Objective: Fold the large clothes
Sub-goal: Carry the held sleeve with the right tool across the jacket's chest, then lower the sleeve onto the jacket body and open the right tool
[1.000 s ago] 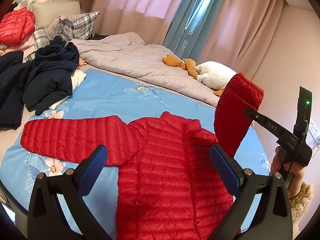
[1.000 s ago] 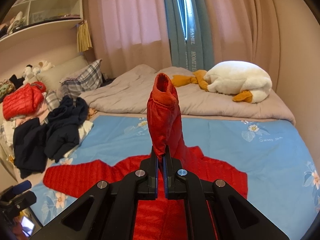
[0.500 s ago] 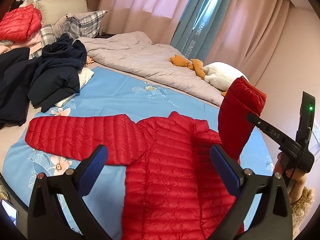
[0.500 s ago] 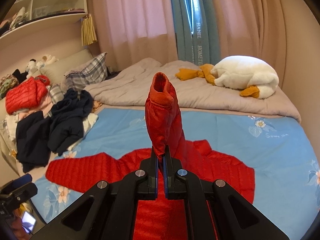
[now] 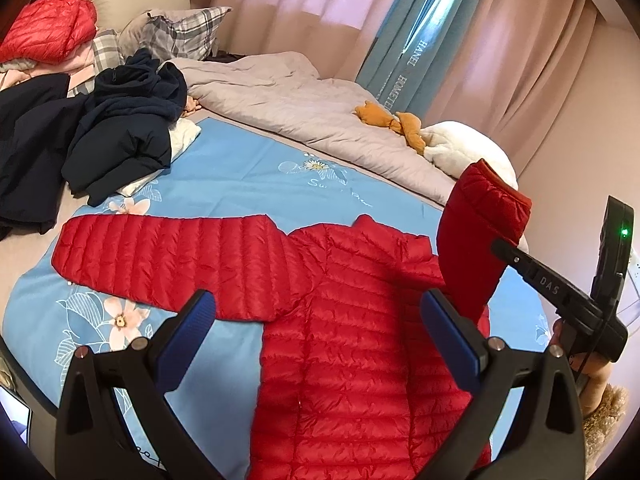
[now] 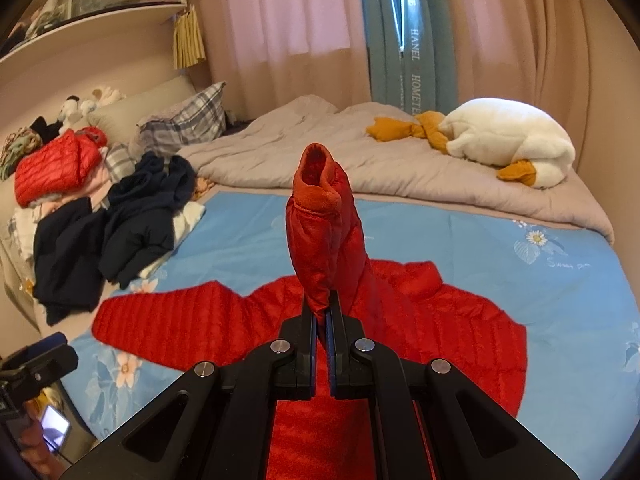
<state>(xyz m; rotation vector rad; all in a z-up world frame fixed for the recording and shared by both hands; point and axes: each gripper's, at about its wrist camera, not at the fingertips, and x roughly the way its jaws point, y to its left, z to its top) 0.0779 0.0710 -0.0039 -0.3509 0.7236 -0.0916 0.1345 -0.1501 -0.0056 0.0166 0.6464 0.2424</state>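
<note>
Sleeve (image 6: pixel 320 236) stands lifted, clamped in my right tool (image 6: pixel 322 328), ready to fold across the jacket (image 5: pixel 352 340). My left tool (image 5: pixel 320 340) hangs apart above it, free.

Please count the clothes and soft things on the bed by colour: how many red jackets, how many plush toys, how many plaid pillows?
Red down jackets: 2, one spread flat with its sleeve in the right gripper, one bundled on the pile.
White goose plush: 1.
Plaid pillows: 1.
Total: 4.
</note>
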